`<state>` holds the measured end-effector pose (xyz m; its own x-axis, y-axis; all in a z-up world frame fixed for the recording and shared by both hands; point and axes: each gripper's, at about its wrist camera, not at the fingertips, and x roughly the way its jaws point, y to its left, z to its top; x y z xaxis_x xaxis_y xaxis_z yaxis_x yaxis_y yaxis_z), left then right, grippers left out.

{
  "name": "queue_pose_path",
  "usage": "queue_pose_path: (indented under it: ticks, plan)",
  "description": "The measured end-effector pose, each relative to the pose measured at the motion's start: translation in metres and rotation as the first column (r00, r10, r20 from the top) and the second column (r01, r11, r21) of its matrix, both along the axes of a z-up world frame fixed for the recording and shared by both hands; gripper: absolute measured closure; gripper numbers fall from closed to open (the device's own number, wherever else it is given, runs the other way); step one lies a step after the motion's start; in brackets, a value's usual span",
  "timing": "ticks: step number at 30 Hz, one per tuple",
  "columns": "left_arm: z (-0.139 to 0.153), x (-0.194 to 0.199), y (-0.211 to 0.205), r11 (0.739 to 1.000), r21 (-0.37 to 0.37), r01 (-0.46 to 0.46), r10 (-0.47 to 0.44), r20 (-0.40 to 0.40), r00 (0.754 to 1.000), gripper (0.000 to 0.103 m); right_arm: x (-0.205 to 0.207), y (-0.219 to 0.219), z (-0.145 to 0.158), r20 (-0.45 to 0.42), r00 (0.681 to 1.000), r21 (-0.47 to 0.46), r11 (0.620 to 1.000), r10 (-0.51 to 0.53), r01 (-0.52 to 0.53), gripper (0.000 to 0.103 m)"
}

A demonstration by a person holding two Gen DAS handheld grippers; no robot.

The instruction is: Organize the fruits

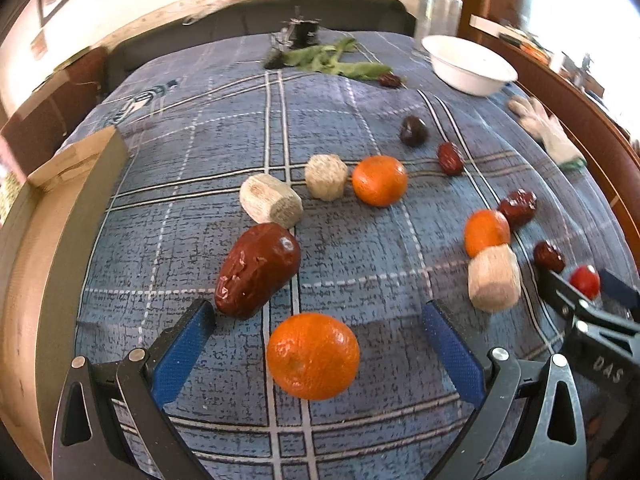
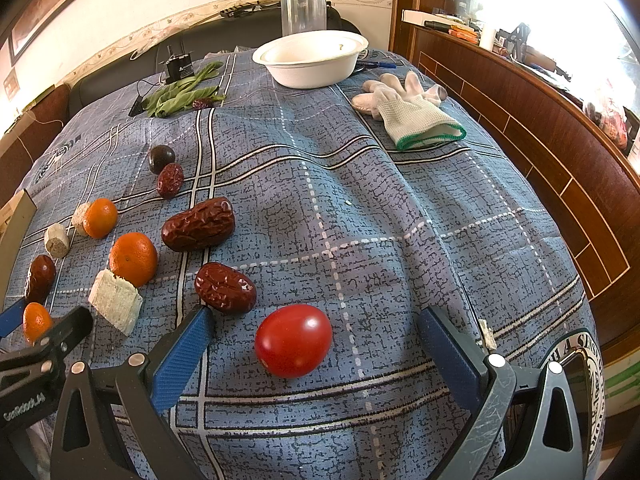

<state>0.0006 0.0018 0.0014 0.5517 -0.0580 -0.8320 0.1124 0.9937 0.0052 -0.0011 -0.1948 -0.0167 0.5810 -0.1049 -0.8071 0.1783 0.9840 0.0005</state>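
Observation:
My left gripper (image 1: pixel 316 320) is open, its blue pads on either side of a tangerine (image 1: pixel 313 355) that lies on the blue plaid cloth. A big red date (image 1: pixel 258 276) lies just beyond the left pad. My right gripper (image 2: pixel 314 322) is open around a small red tomato (image 2: pixel 293 340), not touching it. Two more tangerines (image 1: pixel 379 180) (image 1: pixel 487 233), several red dates (image 2: pixel 198 224) (image 2: pixel 225 287) and pale corn-cob pieces (image 1: pixel 271 200) (image 1: pixel 494 278) are scattered between. A white bowl (image 2: pixel 311 58) stands empty at the far side.
A white glove (image 2: pixel 412 112) lies right of the bowl. Green leaves (image 2: pixel 180 94) and a small black device (image 2: pixel 178 66) lie at the far left. A clear glass (image 2: pixel 303 12) stands behind the bowl. A cardboard box (image 1: pixel 44 216) stands at the left, a wooden ledge (image 2: pixel 540 120) at the right.

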Motion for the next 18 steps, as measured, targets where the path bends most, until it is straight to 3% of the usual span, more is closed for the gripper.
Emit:
queue_pose_path:
  ticks: [11, 18]
  plan:
    - [0.0, -0.008, 0.003, 0.995, -0.002, 0.097, -0.097, -0.014, 0.995, 0.0, -0.01, 0.003, 0.002, -0.093, 0.995, 0.021, 0.999, -0.025, 0.027, 0.0]
    - [0.001, -0.016, 0.005, 0.989, 0.001, 0.151, -0.151, -0.024, 0.988, 0.0, -0.015, 0.005, 0.001, -0.05, 0.997, 0.013, 0.999, -0.052, 0.052, 0.0]
